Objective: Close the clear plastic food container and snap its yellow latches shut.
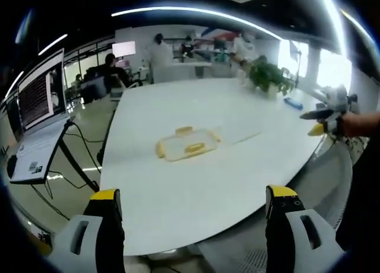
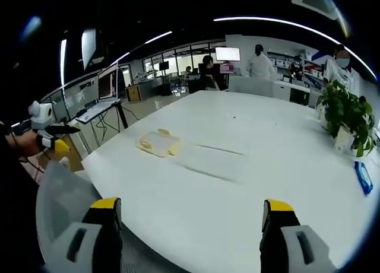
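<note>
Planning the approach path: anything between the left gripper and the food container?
Just bare white table in the left gripper view; the left gripper, fingers apart, sits short of the table's edge, the food container mid-table.

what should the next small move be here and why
Probably bring both grippers forward over the table toward the clear container. The left gripper and right gripper both stand open and apart from it, holding nothing, while the container lies out on the white surface with its yellow latches showing. Whether the lid is already seated is too small to tell.
</note>
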### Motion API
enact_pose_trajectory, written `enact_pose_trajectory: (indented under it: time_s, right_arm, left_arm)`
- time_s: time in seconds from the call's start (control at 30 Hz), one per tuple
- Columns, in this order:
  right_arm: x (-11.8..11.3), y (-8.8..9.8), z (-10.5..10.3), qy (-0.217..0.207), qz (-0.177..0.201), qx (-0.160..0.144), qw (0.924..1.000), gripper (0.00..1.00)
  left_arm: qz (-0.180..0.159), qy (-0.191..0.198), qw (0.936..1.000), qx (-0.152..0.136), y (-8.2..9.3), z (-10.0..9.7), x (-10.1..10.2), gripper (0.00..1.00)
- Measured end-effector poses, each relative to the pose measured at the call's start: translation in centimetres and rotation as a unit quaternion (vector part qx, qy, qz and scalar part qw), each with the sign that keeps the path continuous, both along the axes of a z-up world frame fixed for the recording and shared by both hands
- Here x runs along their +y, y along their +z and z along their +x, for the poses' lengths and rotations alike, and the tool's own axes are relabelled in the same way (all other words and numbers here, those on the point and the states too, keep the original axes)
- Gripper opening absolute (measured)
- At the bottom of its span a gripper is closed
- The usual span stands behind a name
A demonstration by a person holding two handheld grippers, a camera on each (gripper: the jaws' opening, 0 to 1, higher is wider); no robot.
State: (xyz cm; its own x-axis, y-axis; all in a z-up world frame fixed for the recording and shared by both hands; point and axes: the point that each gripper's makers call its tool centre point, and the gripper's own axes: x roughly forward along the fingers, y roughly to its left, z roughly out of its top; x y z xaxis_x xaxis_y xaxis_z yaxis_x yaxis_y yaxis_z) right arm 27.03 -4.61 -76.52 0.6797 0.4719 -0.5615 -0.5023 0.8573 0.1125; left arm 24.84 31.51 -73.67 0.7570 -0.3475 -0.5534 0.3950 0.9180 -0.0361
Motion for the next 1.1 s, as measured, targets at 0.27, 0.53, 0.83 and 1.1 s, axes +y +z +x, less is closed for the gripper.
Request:
enact_pose_trajectory:
  time_s: [0.27, 0.53, 0.83, 1.1]
  right_arm:
    - [0.4, -0.1, -0.1, -0.002, -0.002, 0.003, 1.0000, 1.00]
    - [1.5, -0.2, -0.2, -0.001, -0.003, 0.009, 1.0000, 1.00]
    - [2.1, 0.0, 0.0, -0.003, -0.016, 0.013, 0.9998, 1.00]
    - [3.1, -0.1, -0.1, -0.006, -0.018, 0.017, 0.9997, 1.00]
  left_arm:
    - [-0.001, -0.003, 1.0000, 0.007, -0.7, 0.0, 0.3, 0.99]
    - [-0.002, -0.005, 0.9999, 0.012, -1.2, 0.0, 0.8, 0.99]
    - [-0.005, -0.014, 0.9997, 0.019, -1.6, 0.0, 1.2, 0.99]
    - [-0.006, -0.019, 0.9996, 0.022, -2.1, 0.2, 1.7, 0.99]
